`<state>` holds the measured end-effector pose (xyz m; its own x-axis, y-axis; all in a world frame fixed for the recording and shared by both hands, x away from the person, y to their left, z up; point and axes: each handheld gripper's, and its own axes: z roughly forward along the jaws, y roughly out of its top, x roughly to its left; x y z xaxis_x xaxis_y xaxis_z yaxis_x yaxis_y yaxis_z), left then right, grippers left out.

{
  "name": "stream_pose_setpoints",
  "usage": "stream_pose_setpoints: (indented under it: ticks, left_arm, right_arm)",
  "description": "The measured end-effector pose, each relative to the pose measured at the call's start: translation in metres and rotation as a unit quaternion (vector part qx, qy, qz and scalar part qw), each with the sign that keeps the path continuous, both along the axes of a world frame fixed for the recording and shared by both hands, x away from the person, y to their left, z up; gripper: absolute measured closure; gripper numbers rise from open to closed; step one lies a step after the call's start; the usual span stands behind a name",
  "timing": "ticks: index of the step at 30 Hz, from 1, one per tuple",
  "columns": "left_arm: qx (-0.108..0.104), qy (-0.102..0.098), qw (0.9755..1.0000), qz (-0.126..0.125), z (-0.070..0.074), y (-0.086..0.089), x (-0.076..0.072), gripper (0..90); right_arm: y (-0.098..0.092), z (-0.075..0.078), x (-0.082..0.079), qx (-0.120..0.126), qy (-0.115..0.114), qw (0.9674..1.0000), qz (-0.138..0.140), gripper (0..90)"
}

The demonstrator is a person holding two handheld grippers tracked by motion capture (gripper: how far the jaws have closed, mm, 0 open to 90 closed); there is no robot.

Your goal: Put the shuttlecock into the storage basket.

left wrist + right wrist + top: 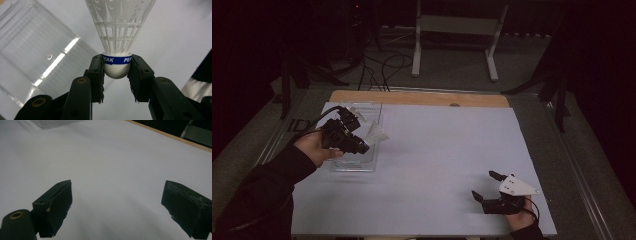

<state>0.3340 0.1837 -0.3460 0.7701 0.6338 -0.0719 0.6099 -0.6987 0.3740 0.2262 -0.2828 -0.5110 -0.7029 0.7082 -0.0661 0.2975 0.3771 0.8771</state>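
Note:
My left gripper [117, 71] is shut on the rounded cork base of a white plastic shuttlecock [120, 27] with a blue band reading PEAK. In the high view that left gripper [362, 146] hangs over the clear plastic box [357, 165] at the table's left, and the shuttlecock [376, 133] sticks out to the right over the box's edge. The clear box [37, 55] lies below and to the left in the left gripper view. My right gripper [484, 186] rests near the front right corner of the white table surface [442, 150], jaws wide open with nothing between them [117, 202].
A wooden strip [417, 97] runs along the table's far edge. A white metal stand [457, 30] and cables [382, 70] sit on the floor beyond. Dark stand legs [557, 85] flank the table. The box's corner [52, 123] appears at the top left in the right gripper view.

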Motion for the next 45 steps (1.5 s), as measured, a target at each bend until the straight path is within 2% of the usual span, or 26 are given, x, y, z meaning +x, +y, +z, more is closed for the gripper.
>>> stream_pose_setpoints:
  ticks: [5, 8, 10, 15, 22, 25, 27, 29, 31, 41, 45]
  left_arm:
    - [0.010, 0.003, 0.9997, 0.023, -0.006, 0.014, 0.000, 66.5]
    - [0.012, 0.004, 0.9995, 0.028, -0.007, 0.021, 0.000, 66.5]
    - [0.011, 0.001, 0.9990, 0.044, -0.007, 0.032, 0.000, 66.5]
    - [0.008, -0.003, 0.9980, 0.062, -0.007, 0.049, 0.000, 66.5]
    - [0.013, -0.005, 0.9959, 0.089, -0.007, 0.066, 0.002, 66.4]
    - [0.018, -0.003, 0.9946, 0.102, -0.008, 0.071, 0.003, 66.4]
    - [0.018, -0.003, 0.9946, 0.102, -0.008, 0.071, 0.003, 66.4]
    - [0.021, 0.003, 0.9931, 0.115, -0.010, 0.078, 0.003, 66.5]
    - [0.023, 0.004, 0.9927, 0.118, -0.011, 0.081, 0.003, 66.5]
    - [0.025, 0.010, 0.9890, 0.145, -0.019, 0.091, 0.006, 66.4]
    - [0.020, 0.009, 0.9896, 0.142, -0.025, 0.093, 0.009, 66.5]
  right_arm:
    - [0.000, 0.000, 0.000, -0.001, 0.001, 1.0000, 0.000, 10.0]
    - [0.001, 0.000, 0.000, -0.001, 0.002, 1.0000, -0.001, 10.0]
    - [0.000, 0.000, 0.000, -0.001, 0.002, 1.0000, -0.001, 10.0]
    - [0.001, 0.000, 0.000, -0.001, 0.004, 1.0000, 0.000, 10.0]
    - [0.001, 0.000, 0.000, -0.003, 0.003, 1.0000, -0.001, 10.0]
    - [0.001, -0.001, 0.000, -0.002, 0.003, 1.0000, -0.001, 10.0]
    - [0.001, -0.001, 0.000, -0.003, 0.003, 1.0000, 0.000, 10.0]
    - [0.002, 0.000, 0.000, -0.003, 0.003, 1.0000, 0.000, 10.0]
    - [0.002, 0.000, 0.000, -0.003, 0.004, 1.0000, -0.001, 10.0]
    - [0.001, 0.000, 0.000, -0.002, 0.003, 1.0000, -0.002, 10.0]
    - [0.001, 0.000, 0.000, -0.003, 0.002, 1.0000, -0.002, 10.0]
